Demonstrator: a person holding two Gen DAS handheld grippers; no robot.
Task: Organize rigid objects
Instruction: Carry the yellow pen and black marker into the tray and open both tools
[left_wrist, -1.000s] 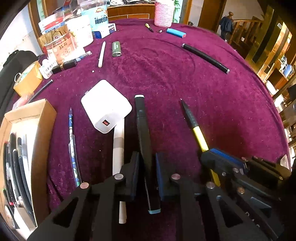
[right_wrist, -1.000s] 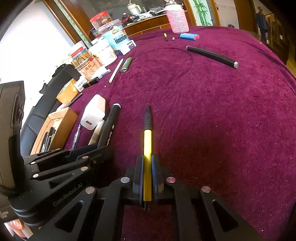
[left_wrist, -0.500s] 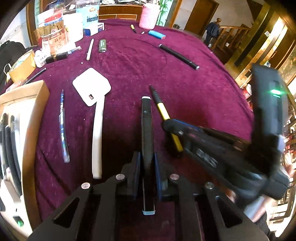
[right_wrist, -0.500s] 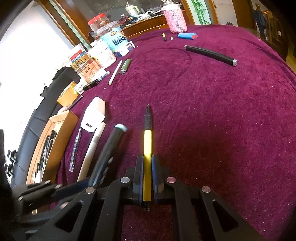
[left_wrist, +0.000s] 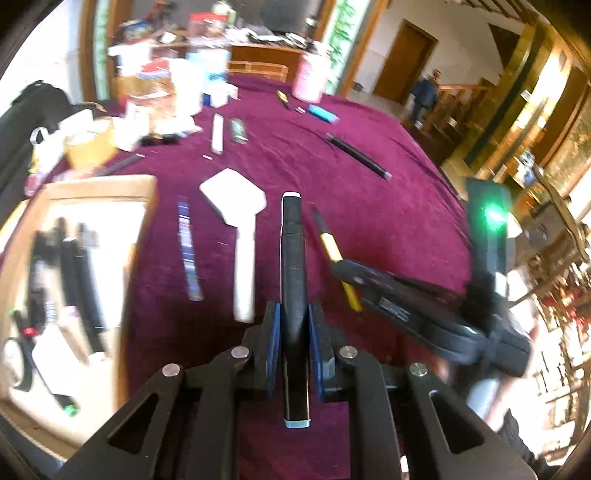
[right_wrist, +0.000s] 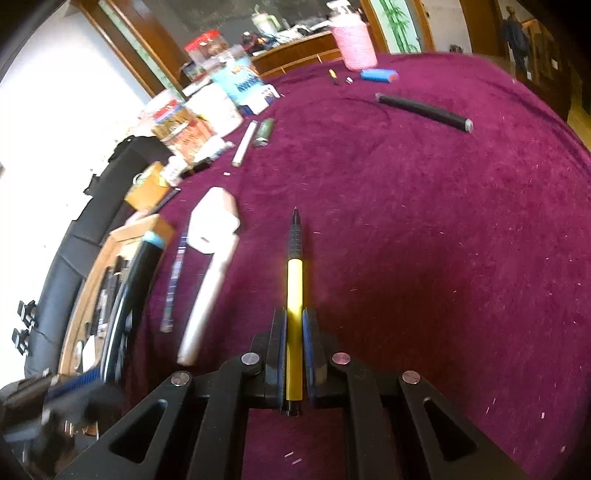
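My left gripper (left_wrist: 293, 325) is shut on a thick black marker (left_wrist: 292, 258) with a pale blue end cap, held above the purple cloth. My right gripper (right_wrist: 294, 332) is shut on a yellow and black pen (right_wrist: 294, 280), also lifted. In the left wrist view the right gripper (left_wrist: 343, 269) sits just right of mine with the yellow pen (left_wrist: 330, 247). In the right wrist view the marker (right_wrist: 142, 273) hangs over the cardboard box (right_wrist: 147, 225) at left. The box (left_wrist: 96, 188) holds several dark pens.
On the cloth lie a white charger (left_wrist: 234, 197), a white stick (left_wrist: 244, 273), a blue patterned pen (left_wrist: 188, 251), a long black tube (left_wrist: 356, 155), a green lighter (left_wrist: 238, 131) and a blue lighter (left_wrist: 323, 113). Jars and boxes crowd the far left; a pink cup (right_wrist: 352, 46) stands at the back.
My left gripper has lifted the marker off the cloth and swung left toward the box. The right gripper still holds the yellow pen and has risen slightly.
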